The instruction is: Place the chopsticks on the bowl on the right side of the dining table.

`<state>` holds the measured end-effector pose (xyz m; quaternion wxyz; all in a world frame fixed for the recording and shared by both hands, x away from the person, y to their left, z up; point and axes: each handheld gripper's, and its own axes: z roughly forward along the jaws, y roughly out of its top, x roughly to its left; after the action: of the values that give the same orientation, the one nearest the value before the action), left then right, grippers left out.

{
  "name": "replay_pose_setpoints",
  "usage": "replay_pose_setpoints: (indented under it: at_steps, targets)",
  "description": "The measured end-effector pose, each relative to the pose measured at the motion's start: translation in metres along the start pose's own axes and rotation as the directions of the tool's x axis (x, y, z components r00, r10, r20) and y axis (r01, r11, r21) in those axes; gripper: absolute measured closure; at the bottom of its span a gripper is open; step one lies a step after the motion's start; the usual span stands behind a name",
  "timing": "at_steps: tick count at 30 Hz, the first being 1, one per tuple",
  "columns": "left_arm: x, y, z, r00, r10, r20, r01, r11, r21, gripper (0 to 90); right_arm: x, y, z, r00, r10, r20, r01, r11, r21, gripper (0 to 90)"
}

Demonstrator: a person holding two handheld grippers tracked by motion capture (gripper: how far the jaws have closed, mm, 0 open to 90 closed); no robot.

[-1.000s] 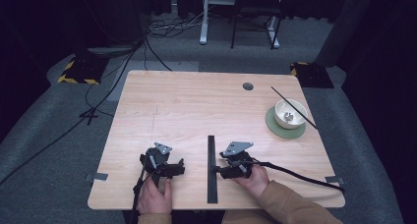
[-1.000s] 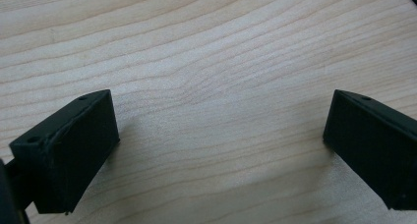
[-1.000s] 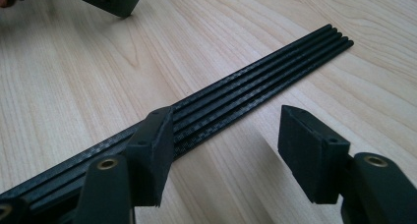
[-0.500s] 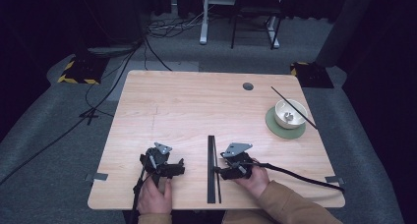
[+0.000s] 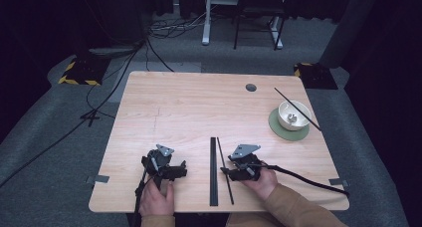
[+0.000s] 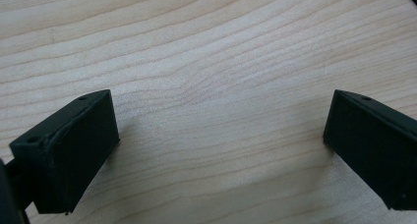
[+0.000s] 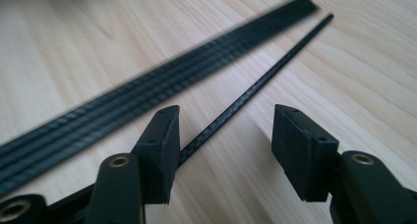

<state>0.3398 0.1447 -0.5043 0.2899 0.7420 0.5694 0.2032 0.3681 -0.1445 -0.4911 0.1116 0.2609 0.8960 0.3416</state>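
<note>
1. Right gripper, held in the person's right hand near the table's near edge, has its jaws spread wide around a thin black rod; the rod passes between them beside one jaw, unclamped.
2. Left gripper, in the left hand to the left, also stands wide open, with bare wood between its jaws.
3. Table is light wood.
4. Flat black strip lies just left of the thin rod, running near to far.
5. Green saucer at far right carries a white bowl.
6. Another thin black stick rests across that bowl.
</note>
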Motion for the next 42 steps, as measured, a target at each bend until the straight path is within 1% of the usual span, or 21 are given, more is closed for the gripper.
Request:
replay_pose_setpoints:
  at_steps: [3,4,5,8,9,10,12,14,18,19,23,24,26,29,30,31,32,33,35,40,42]
  targets:
    - [0.000,0.000,0.000,1.0000,0.000,0.000,0.000,1.0000,0.000,0.4,-0.011,-0.003,-0.006,0.9993,0.036,0.004,-0.036,0.999,0.000,51.3]
    - [0.000,0.000,0.000,1.0000,0.000,0.000,0.000,1.0000,0.000,0.4,-0.011,-0.003,-0.006,0.9993,0.036,0.004,-0.036,0.999,0.000,51.3]
    - [0.000,0.000,0.000,1.0000,0.000,0.000,0.000,1.0000,0.000,0.4,-0.016,-0.004,-0.008,0.9994,0.030,0.016,-0.031,0.999,0.034,54.4]
    - [0.000,0.000,0.000,1.0000,0.001,0.000,-0.001,1.0000,0.000,0.4,-0.019,-0.005,-0.011,0.9994,0.032,0.015,-0.033,0.999,0.044,60.9]
    - [0.000,0.000,0.000,1.0000,0.001,0.000,-0.001,1.0000,0.000,0.4,-0.019,-0.005,-0.011,0.9994,0.032,0.015,-0.033,0.999,0.044,60.9]
    - [0.000,0.000,0.000,1.0000,0.001,0.000,-0.001,1.0000,0.000,0.4,-0.022,-0.006,-0.013,0.9988,0.045,0.018,-0.045,0.998,0.048,65.8]
    - [0.000,0.000,0.000,1.0000,0.001,-0.001,-0.001,1.0000,-0.001,0.4,-0.024,-0.006,-0.014,0.9989,0.043,0.018,-0.044,0.998,0.053,67.6]
    - [0.000,0.000,0.000,1.0000,0.000,0.000,0.000,1.0000,0.000,0.4,-0.028,-0.008,-0.016,0.9977,0.059,0.033,-0.060,0.997,0.057,74.4]
    - [0.000,0.000,0.000,1.0000,-0.001,0.000,0.001,1.0000,0.000,0.4,-0.031,-0.009,-0.017,0.9973,0.055,0.049,-0.058,0.997,0.058,78.1]
    - [0.000,0.000,0.000,1.0000,0.000,0.000,0.000,1.0000,0.000,0.4,-0.032,-0.008,-0.016,0.9953,0.073,0.063,-0.077,0.995,0.059,80.0]
    - [0.000,0.000,0.000,1.0000,0.000,0.000,0.000,1.0000,0.000,0.4,-0.036,-0.008,-0.017,0.9942,0.074,0.077,-0.079,0.995,0.064,82.6]
    - [0.000,0.000,0.000,1.0000,0.000,0.000,0.000,1.0000,0.000,0.4,-0.038,-0.008,-0.017,0.9925,0.084,0.089,-0.089,0.994,0.060,82.7]
    - [0.000,0.000,0.000,1.0000,0.000,0.000,0.000,1.0000,0.000,0.4,-0.042,-0.010,-0.017,0.9895,0.119,0.081,-0.124,0.991,0.048,82.6]
    - [0.000,0.000,0.000,1.0000,-0.001,0.000,0.001,1.0000,0.000,0.4,-0.047,-0.012,-0.018,0.9878,0.122,0.096,-0.126,0.991,0.040,82.6]
    - [0.000,0.000,0.000,1.0000,-0.001,0.000,0.001,1.0000,0.000,0.4,-0.051,-0.013,-0.019,0.9868,0.121,0.107,-0.127,0.991,0.047,80.1]
    - [0.000,0.000,0.000,1.0000,-0.001,0.000,0.001,1.0000,0.000,0.4,-0.051,-0.013,-0.019,0.9868,0.121,0.107,-0.127,0.991,0.047,80.1]
    - [0.000,0.000,0.000,1.0000,-0.001,0.000,0.001,1.0000,0.000,0.4,-0.050,-0.013,-0.020,0.9852,0.132,0.110,-0.137,0.989,0.047,76.9]
    - [0.000,0.000,0.000,1.0000,0.000,0.000,0.000,1.0000,0.000,0.4,-0.050,-0.014,-0.021,0.9868,0.123,0.105,-0.128,0.990,0.050,76.7]
    - [0.000,0.000,0.000,1.0000,-0.001,0.000,0.001,1.0000,0.000,0.4,-0.050,-0.015,-0.022,0.9863,0.131,0.100,-0.136,0.990,0.046,76.6]
    - [0.000,0.000,0.000,1.0000,-0.001,0.000,0.001,1.0000,0.000,0.4,-0.053,-0.021,-0.027,0.9863,0.139,0.088,-0.144,0.988,0.053,83.5]
    - [0.000,0.000,0.000,1.0000,-0.001,0.000,0.001,1.0000,0.000,0.4,-0.052,-0.021,-0.028,0.9856,0.138,0.097,-0.145,0.988,0.059,85.0]
